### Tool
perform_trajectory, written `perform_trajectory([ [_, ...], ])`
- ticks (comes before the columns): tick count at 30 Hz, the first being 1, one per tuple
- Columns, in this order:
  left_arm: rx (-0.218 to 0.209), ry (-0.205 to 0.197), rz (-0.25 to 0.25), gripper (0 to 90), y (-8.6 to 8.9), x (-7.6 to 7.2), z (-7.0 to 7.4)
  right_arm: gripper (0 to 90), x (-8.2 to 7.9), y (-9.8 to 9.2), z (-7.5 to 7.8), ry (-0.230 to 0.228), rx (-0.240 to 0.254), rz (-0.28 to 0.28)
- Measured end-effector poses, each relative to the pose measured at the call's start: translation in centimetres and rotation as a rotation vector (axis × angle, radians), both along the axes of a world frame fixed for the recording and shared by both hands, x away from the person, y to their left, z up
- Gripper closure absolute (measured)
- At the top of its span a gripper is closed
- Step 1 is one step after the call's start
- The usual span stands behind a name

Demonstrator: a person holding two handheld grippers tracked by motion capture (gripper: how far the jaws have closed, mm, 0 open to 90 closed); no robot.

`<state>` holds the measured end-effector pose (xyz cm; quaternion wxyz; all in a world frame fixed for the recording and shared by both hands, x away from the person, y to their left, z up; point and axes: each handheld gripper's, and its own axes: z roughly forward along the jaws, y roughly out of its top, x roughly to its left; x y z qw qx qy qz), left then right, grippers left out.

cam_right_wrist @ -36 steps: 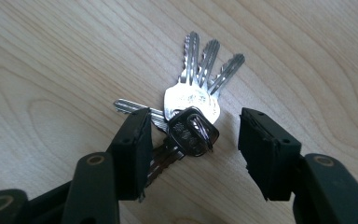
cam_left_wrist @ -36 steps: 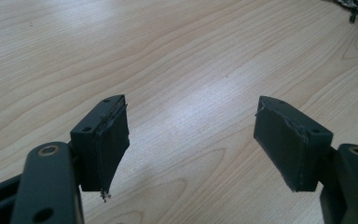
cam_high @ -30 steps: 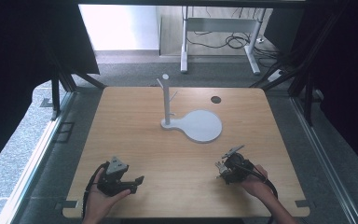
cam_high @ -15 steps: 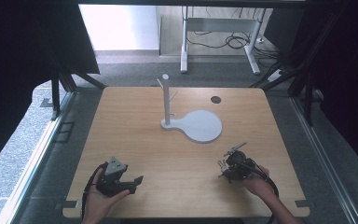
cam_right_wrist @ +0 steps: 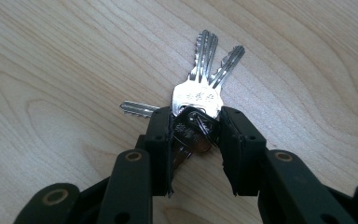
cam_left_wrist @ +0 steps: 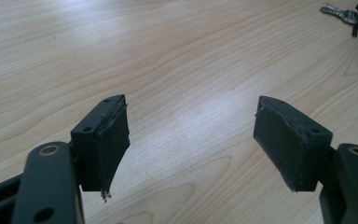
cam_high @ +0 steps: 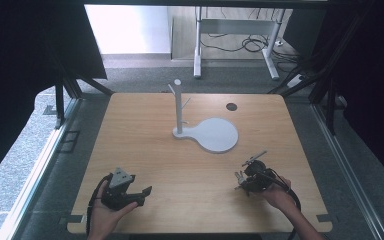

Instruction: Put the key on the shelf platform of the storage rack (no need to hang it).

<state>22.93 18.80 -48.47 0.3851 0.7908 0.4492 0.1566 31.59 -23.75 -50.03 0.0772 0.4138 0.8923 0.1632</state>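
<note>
Bunch of keys (cam_right_wrist: 200, 100): silver keys on a ring, lying at the near right of the wooden table (cam_high: 145, 150); in the high view the bunch (cam_high: 241, 176) sits at the tip of the right gripper, well short of the white stand.
Keys against the jaws: the key heads and the ring sit between the two black pads; the blades fan out beyond the tips, two pointing away and one sticking out sideways past the left-hand pad.
Right gripper (cam_right_wrist: 195, 122): jaws have just been closing and are now clamped on the heads of the keys, both pads pressing on the bunch; the keys rest on the tabletop.
Right hand (cam_high: 277, 196): holds that gripper low over the near right edge of the table.
Left gripper (cam_left_wrist: 191, 123): jaws spread wide with bare wood between them, grasping nothing; low at the near left, well apart from the keys (cam_left_wrist: 338, 11).
White stand (cam_high: 207, 131): upright pegged post on a round flat base, mid-table, beyond both grippers.
</note>
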Motion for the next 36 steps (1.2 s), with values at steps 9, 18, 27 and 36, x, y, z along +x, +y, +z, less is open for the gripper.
perform_trajectory([
  [9, -0.006, -0.004, 0.001, 26.8, 0.0, -0.1, 0.1, 66.0, -0.2, -0.3, 1.0, -0.008, 0.02, 0.002],
  [18, -0.012, -0.004, 0.004, 26.8, 0.2, 0.0, 0.1, 66.0, -0.3, -0.1, 2.7, -0.032, 0.045, 0.018],
  [27, -0.021, -0.013, 0.0, 26.7, 0.3, -0.1, 0.2, 66.0, -0.2, -0.1, 4.4, -0.061, 0.047, 0.028],
  [36, -0.022, -0.013, -0.002, 26.7, 0.3, -0.1, 0.2, 66.1, -0.1, -0.2, 6.1, -0.083, 0.049, 0.026],
])
